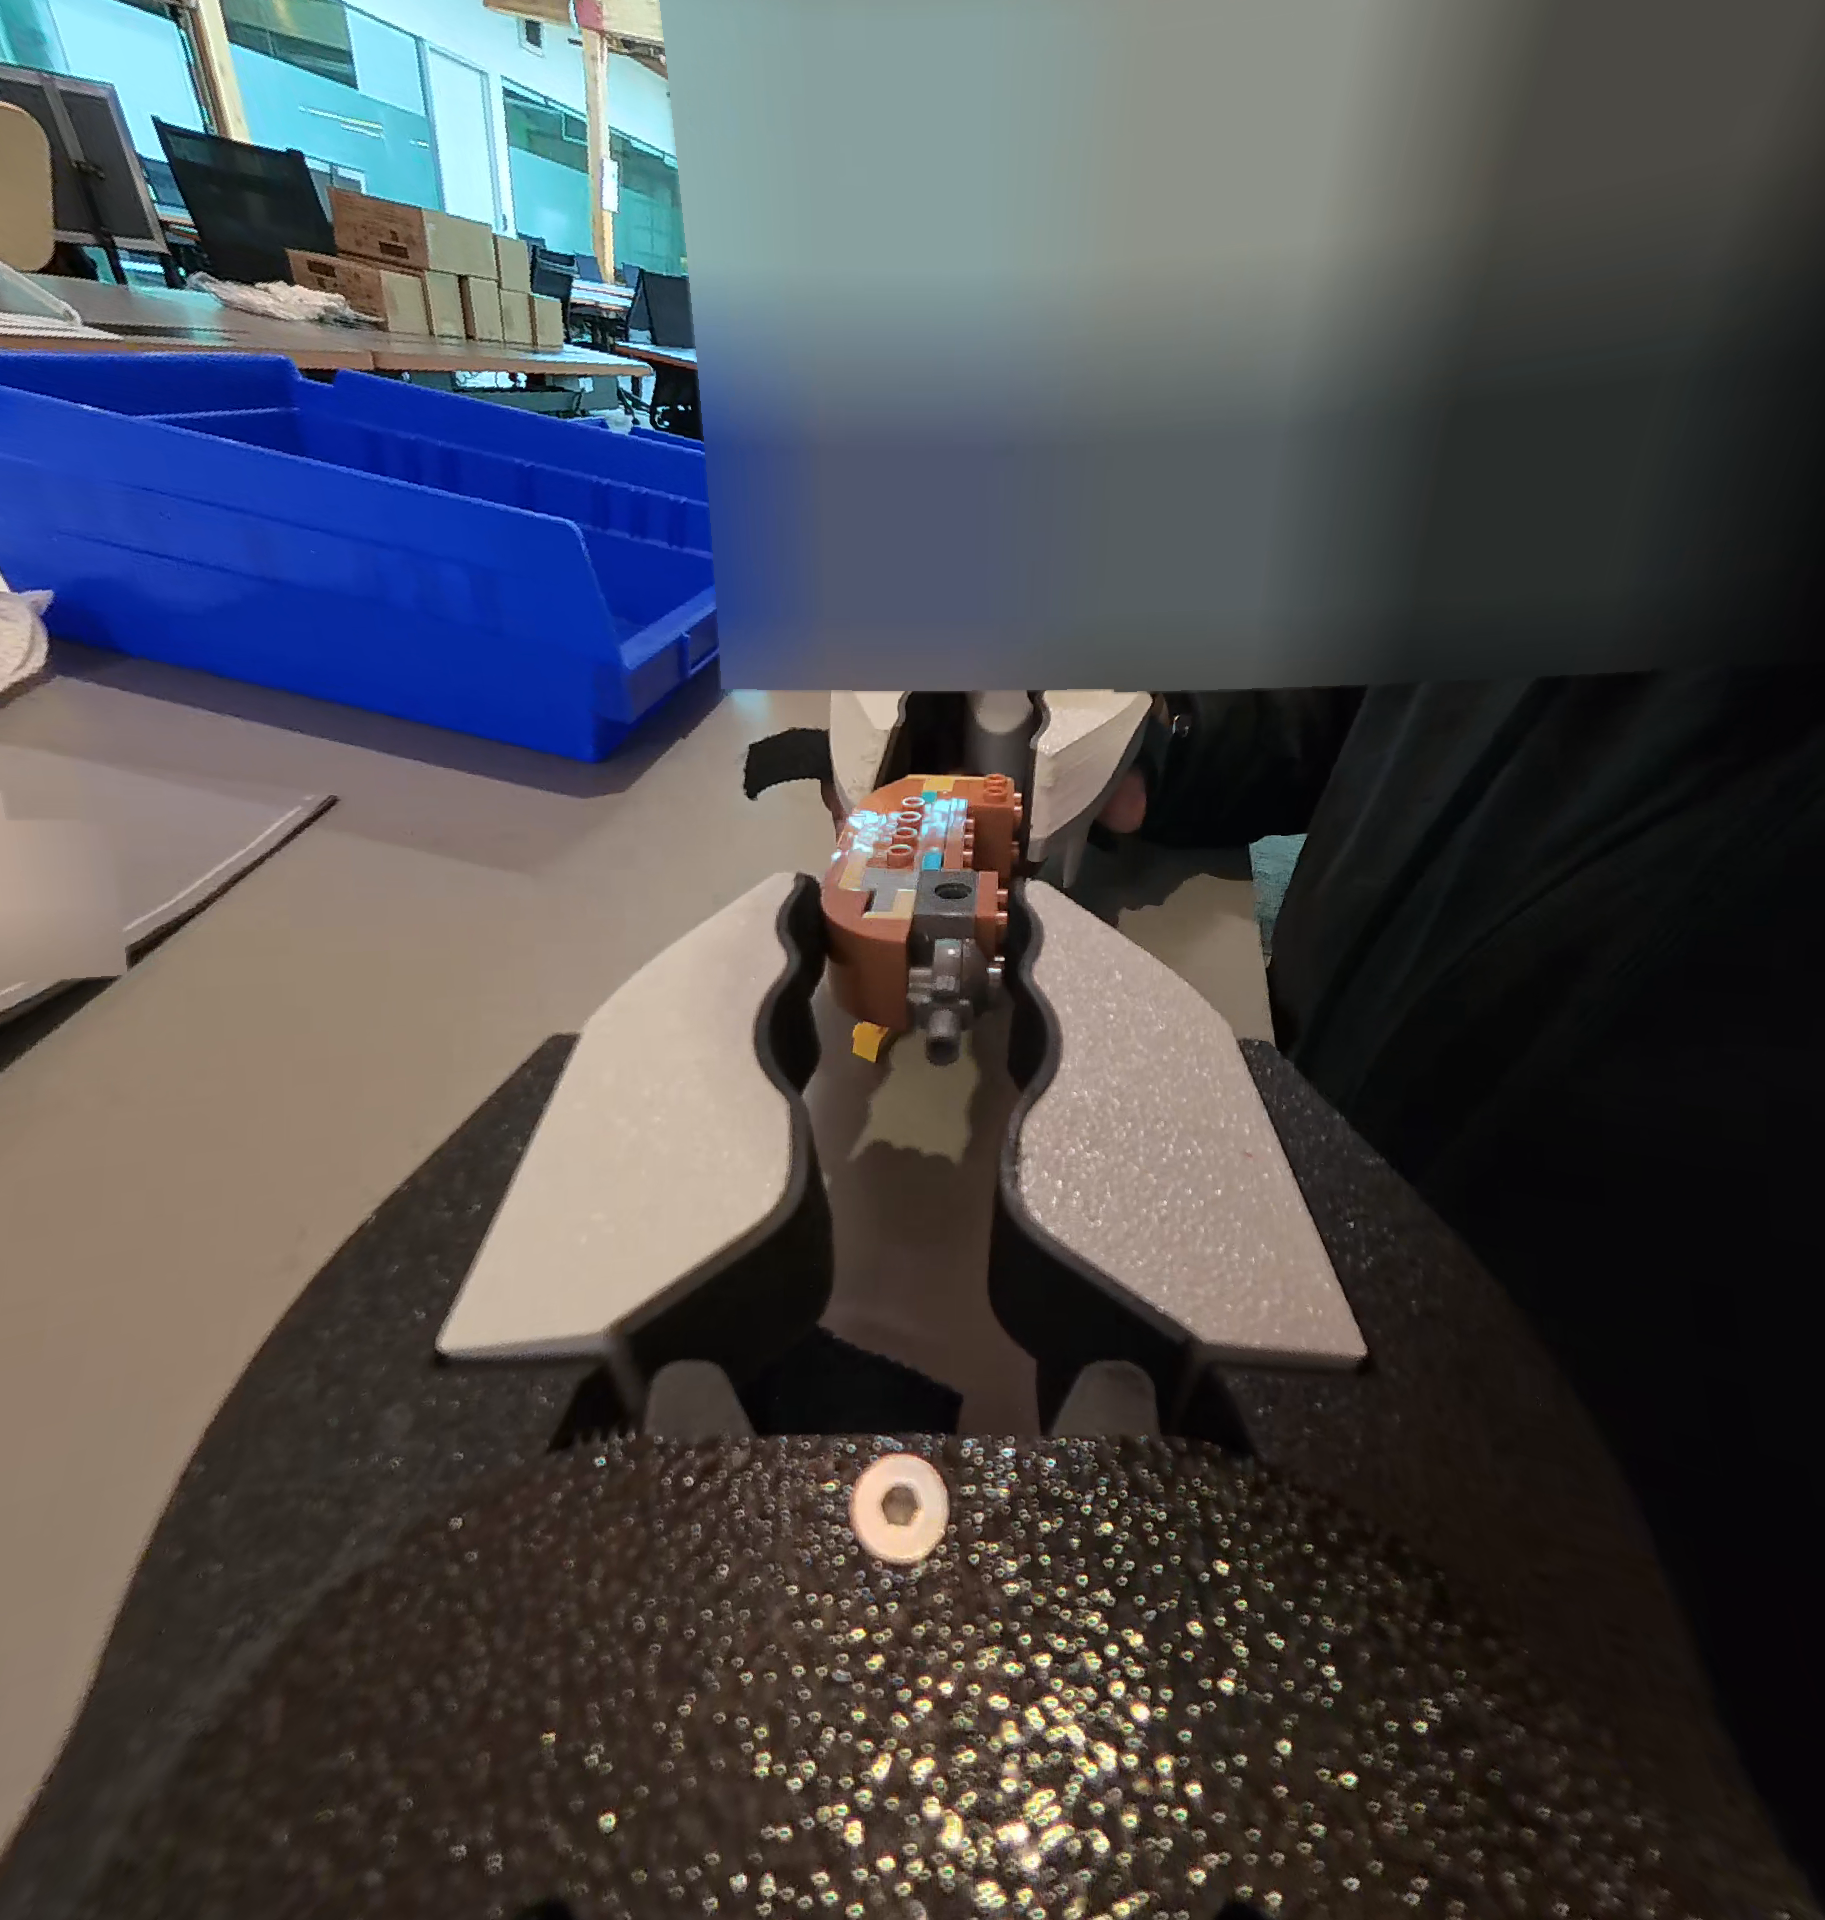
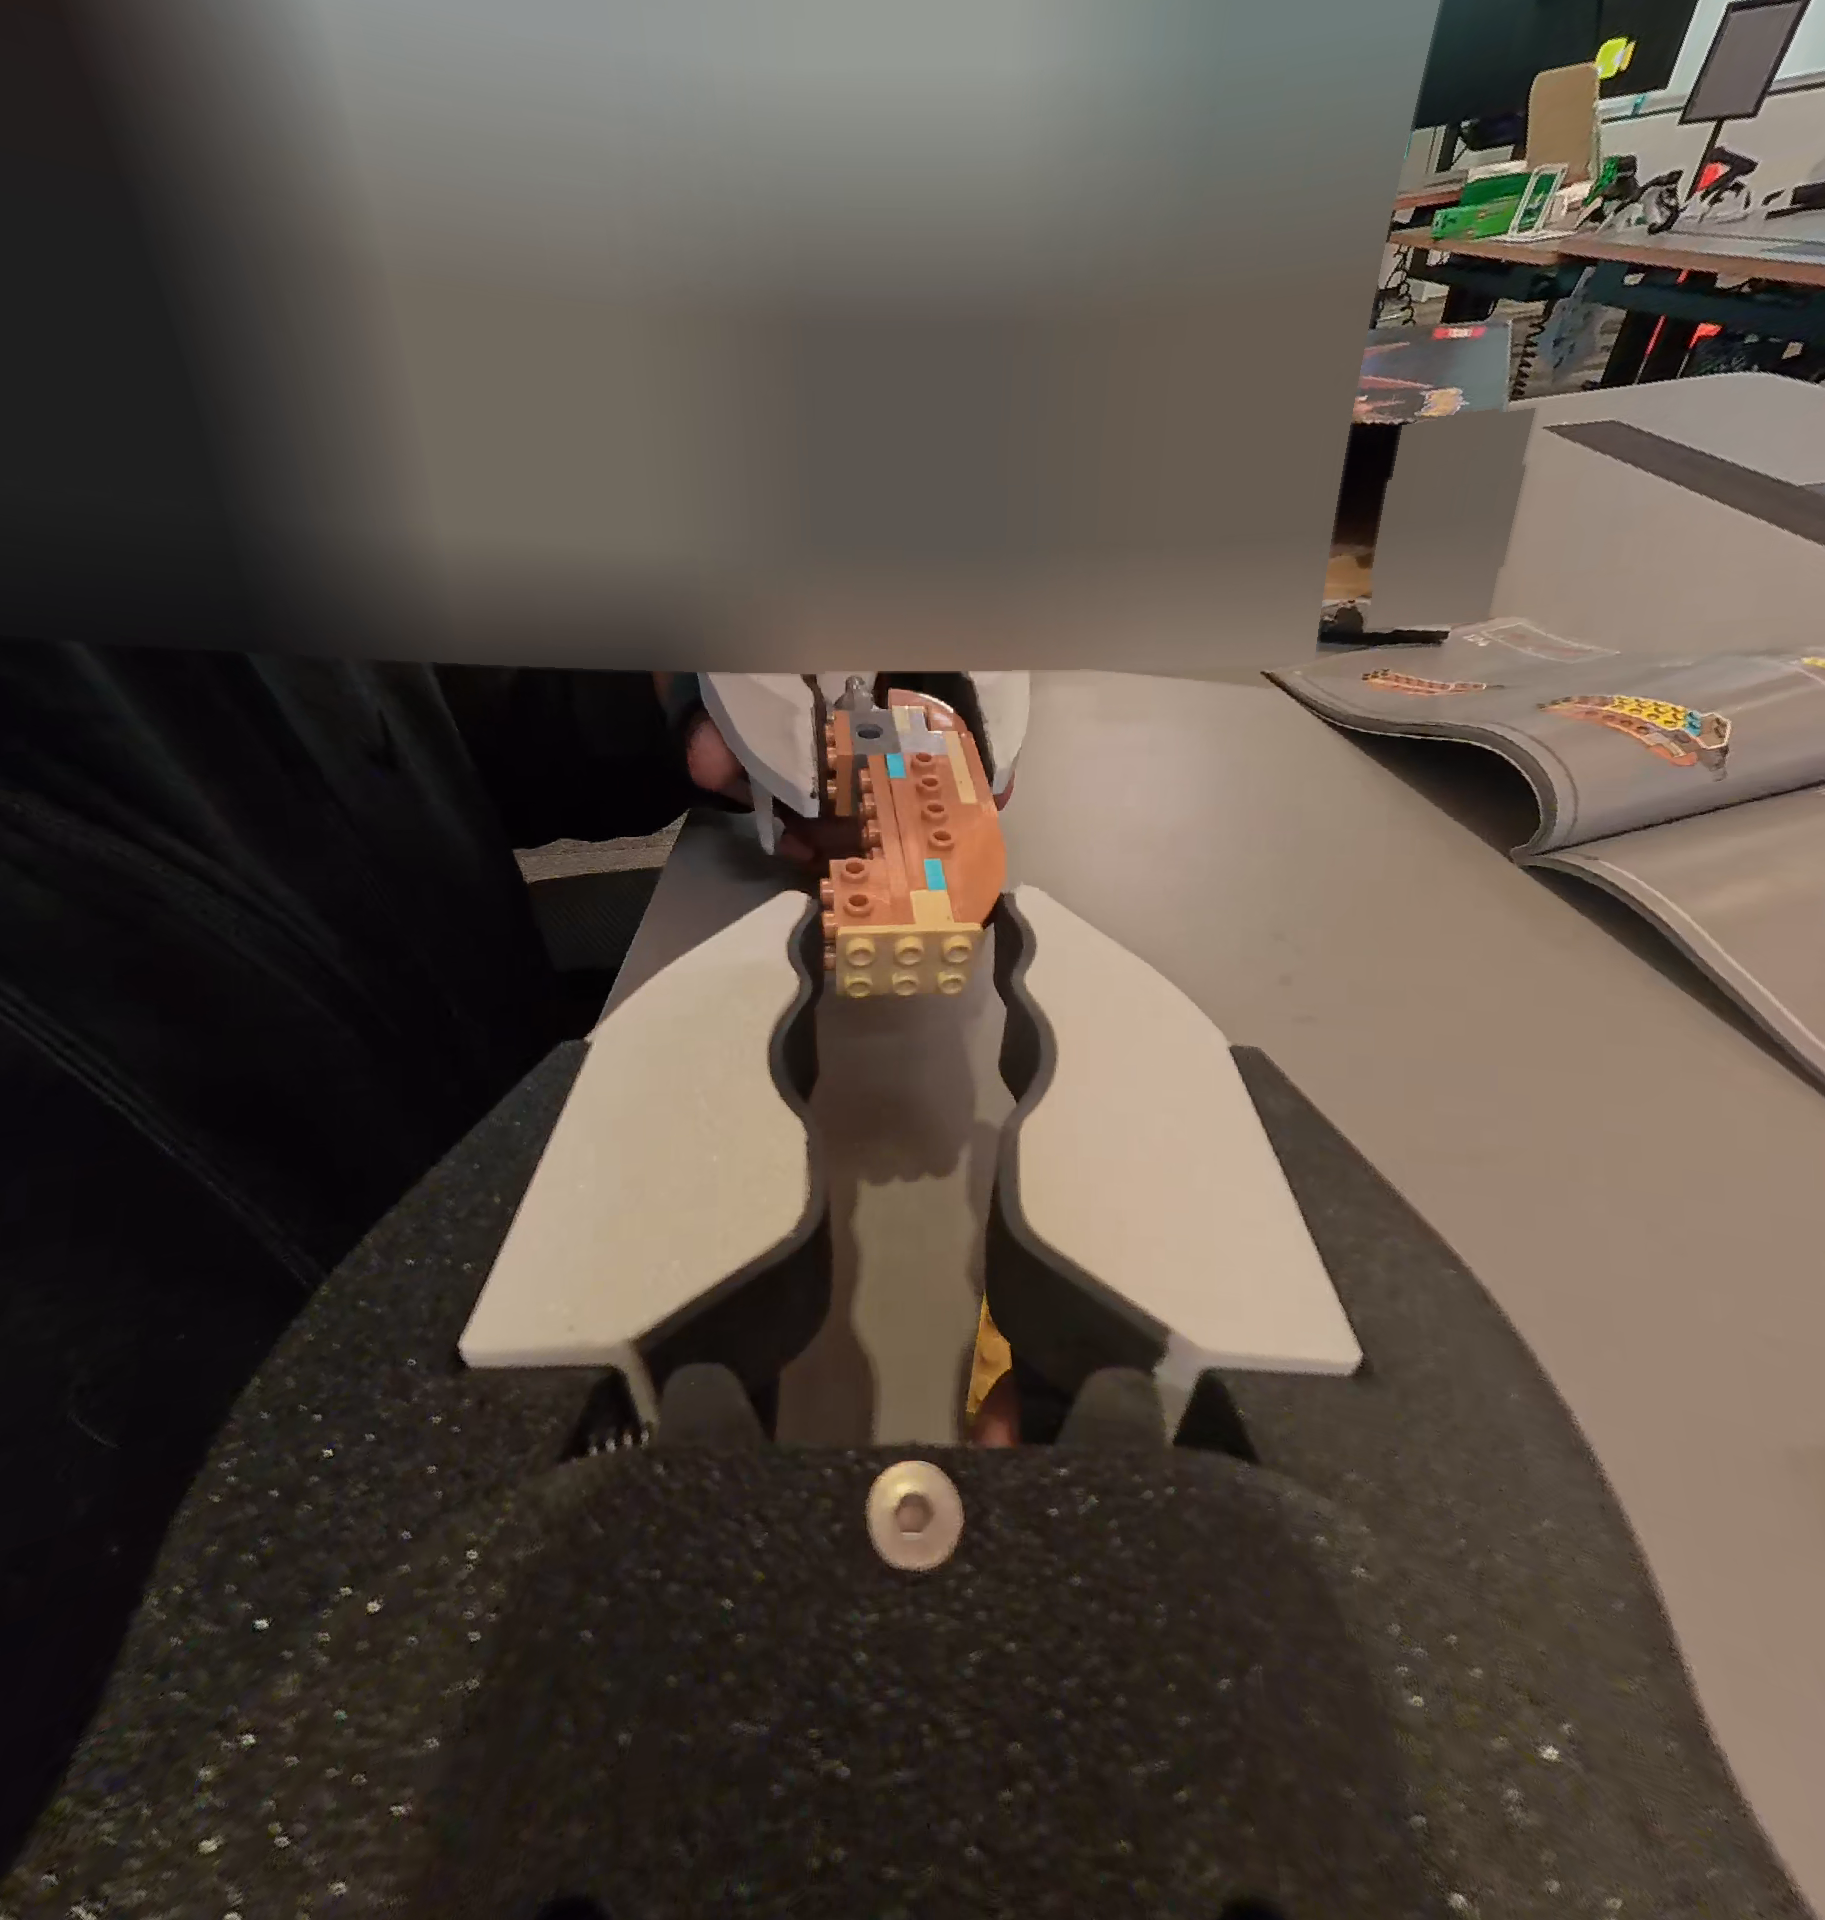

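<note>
Left gripper fingers pinching brown brick model, right gripper fingers pinching its tan end, over grey table

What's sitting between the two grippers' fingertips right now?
A brown brick model spans the gap: the left gripper clamps its grey-pin end, the right gripper its tan studded end. Both wrist views show it.

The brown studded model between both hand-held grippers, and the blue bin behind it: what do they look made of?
Brown studded brick model: seemingly hard moulded plastic, glossy, with window light reflecting off its top and crisp round studs. Blue open-fronted bin: probably moulded plastic too, smoother satin finish, uniform colour, ribbed inner walls.
</note>
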Demonstrator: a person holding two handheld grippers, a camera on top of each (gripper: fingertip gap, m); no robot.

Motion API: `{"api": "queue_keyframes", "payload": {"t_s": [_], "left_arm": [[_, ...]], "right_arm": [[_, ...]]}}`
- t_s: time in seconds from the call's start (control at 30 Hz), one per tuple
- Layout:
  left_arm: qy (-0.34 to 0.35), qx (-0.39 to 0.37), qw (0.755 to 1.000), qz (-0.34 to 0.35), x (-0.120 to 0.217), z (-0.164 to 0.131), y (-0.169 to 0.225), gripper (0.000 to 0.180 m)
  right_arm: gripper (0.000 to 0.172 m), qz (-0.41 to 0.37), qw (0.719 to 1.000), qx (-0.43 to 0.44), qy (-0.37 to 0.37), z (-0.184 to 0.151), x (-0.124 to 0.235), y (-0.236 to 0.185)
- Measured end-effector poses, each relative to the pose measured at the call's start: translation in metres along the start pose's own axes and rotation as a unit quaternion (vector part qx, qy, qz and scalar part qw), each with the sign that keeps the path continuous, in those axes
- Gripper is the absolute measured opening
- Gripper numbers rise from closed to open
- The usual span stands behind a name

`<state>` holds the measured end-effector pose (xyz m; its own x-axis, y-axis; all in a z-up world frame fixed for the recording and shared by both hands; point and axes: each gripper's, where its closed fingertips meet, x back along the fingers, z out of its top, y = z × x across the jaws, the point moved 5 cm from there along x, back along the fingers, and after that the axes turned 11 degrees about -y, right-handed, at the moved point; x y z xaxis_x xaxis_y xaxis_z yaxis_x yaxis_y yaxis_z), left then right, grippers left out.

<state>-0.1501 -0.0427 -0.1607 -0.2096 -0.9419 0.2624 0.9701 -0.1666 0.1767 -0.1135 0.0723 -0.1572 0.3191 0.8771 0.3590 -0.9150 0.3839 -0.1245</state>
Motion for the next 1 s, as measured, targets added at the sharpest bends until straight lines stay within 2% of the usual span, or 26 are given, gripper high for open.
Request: {"api": "queue_keyframes", "payload": {"t_s": [0.43,0.5,0.6,0.73,1.0], "left_arm": [[0.006,0.030,1.000,0.007,-0.003,0.001,-0.005,0.033],[0.012,0.028,0.999,0.011,-0.002,0.002,-0.005,0.042],[0.027,0.026,0.999,0.019,0.005,0.003,-0.006,0.044],[0.042,0.015,0.998,0.055,0.013,0.003,-0.008,0.036],[0.040,-0.041,0.986,0.154,0.009,0.004,-0.007,0.025]], "right_arm": [[0.031,-0.005,0.999,-0.024,0.024,0.000,0.003,0.005],[0.031,-0.015,0.999,-0.022,0.031,0.001,0.005,0.008],[0.031,-0.018,0.998,-0.033,0.045,0.002,0.009,0.012],[0.031,-0.033,0.998,-0.036,0.046,0.002,0.011,0.016],[0.031,-0.047,0.998,-0.028,0.041,0.003,0.009,0.015]]}}
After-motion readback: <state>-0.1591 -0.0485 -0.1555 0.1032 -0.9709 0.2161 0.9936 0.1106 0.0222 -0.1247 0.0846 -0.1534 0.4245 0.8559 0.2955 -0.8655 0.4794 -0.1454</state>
